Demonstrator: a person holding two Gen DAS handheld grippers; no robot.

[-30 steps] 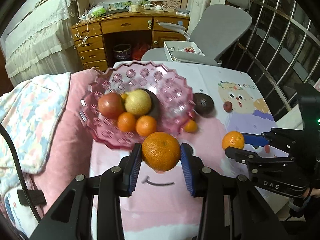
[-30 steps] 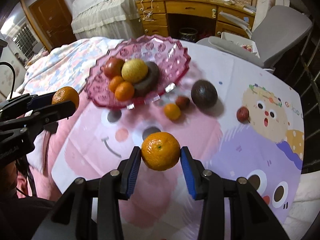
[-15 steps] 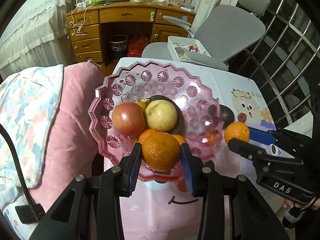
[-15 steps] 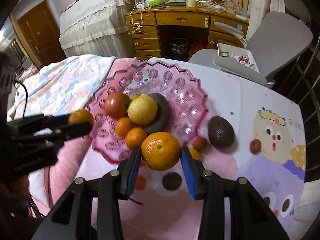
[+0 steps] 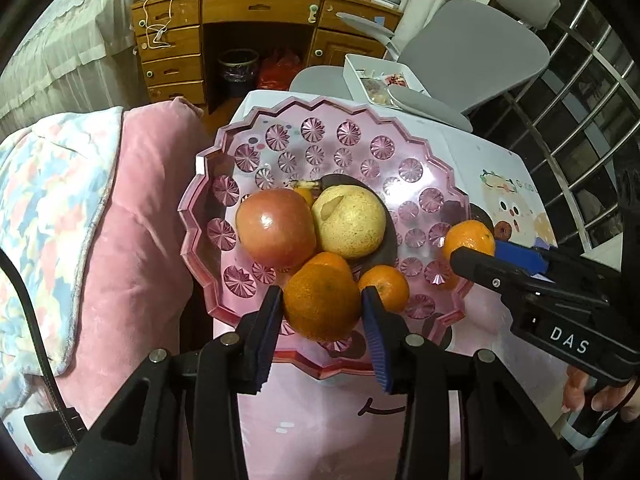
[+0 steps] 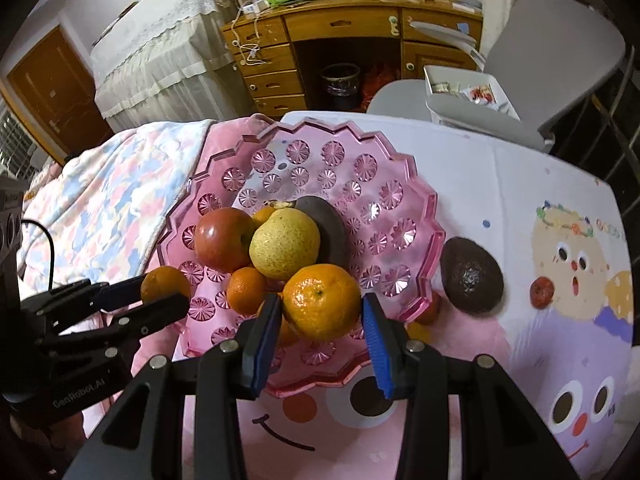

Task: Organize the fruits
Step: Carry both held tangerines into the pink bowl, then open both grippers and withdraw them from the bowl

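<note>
Fruits are nearly gathered: we see a pink bowl (image 5: 320,132) at the left end of a cartoon-print cloth (image 6: 500,184), its left rim hard against a quilt (image 5: 132,220), so both hands come in from the near side.

The left gripper (image 5: 322,308) carries the left orange (image 5: 322,302) over the bowl's near-left part, pitched steeply down. Its blue pads touch the peel on both flanks and the jaws are just starting to open. We read that as the start of a release, aimed at the low gap in front of the pile so the fruit drops in rather than rolls off.

In the bowl an apple (image 5: 276,226) and a pear (image 5: 350,222) sit side by side, touching, with a mandarin (image 5: 384,286) in front and a dark fruit (image 6: 328,228) tucked behind the pear. The heavy pieces hold the centre, which leaves only the front and the rim free.

The right gripper (image 6: 322,312) clamps the right orange (image 6: 322,300) between its pads, held above the bowl's near-right edge. We judge that it stays apart from its twin so the two loads do not collide.

Farther right, an avocado (image 6: 472,276) lies on the cloth just beside the rim, and a small red fruit (image 6: 542,292) sits well beyond it. Both are not yet collected.
</note>
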